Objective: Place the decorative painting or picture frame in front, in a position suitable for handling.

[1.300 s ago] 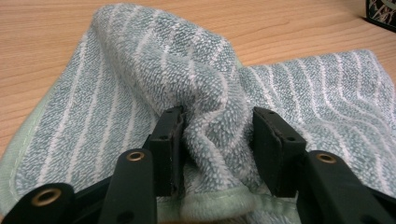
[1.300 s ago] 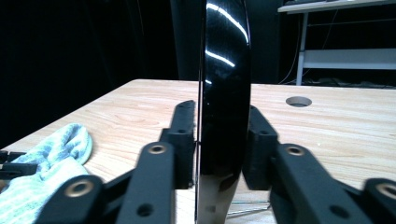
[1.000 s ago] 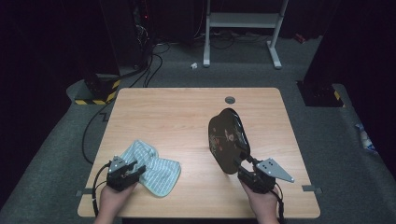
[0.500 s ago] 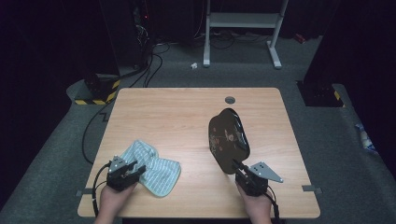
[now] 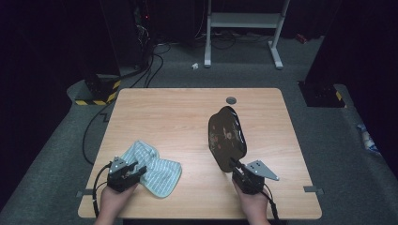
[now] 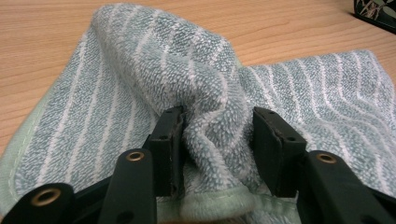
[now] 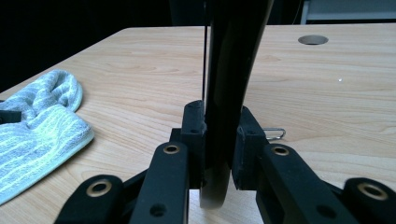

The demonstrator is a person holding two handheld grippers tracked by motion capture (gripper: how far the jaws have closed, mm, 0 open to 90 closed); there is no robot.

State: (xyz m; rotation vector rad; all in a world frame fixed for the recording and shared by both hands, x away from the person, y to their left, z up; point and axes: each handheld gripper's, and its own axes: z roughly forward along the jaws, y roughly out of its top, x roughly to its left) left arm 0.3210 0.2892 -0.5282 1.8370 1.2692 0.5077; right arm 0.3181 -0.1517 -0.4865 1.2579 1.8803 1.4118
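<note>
1. The plate (image 5: 227,138), dark with a faint pattern on its face, stands on edge right of the table's middle, its lower rim nearest the person.
2. The right gripper (image 5: 238,167) has that lower rim clamped between its jaws. In the right gripper view the plate (image 7: 228,88) rises edge-on from between the two black pads, which press on both faces. The jaws have just been closing, with the plate between them.
3. The towel (image 5: 151,167), pale green with white stripes, lies rumpled on the near left part of the table.
4. The left gripper (image 5: 136,170) rests at the towel's near left edge. In the left gripper view a raised fold of towel (image 6: 212,100) fills the gap between the pads, which stand partly apart and press on it from both sides.
5. Towel and plate are well apart, with bare table (image 5: 173,117) between them.
6. A round cable hole (image 5: 230,100) sits near the table's far edge, beyond the plate.
7. A small wire loop (image 7: 275,133) lies on the wood just right of the right gripper's pads.
8. Past the table, cables (image 5: 145,70) run over the floor at the far left, and a white stand (image 5: 244,28) is at the far middle.
</note>
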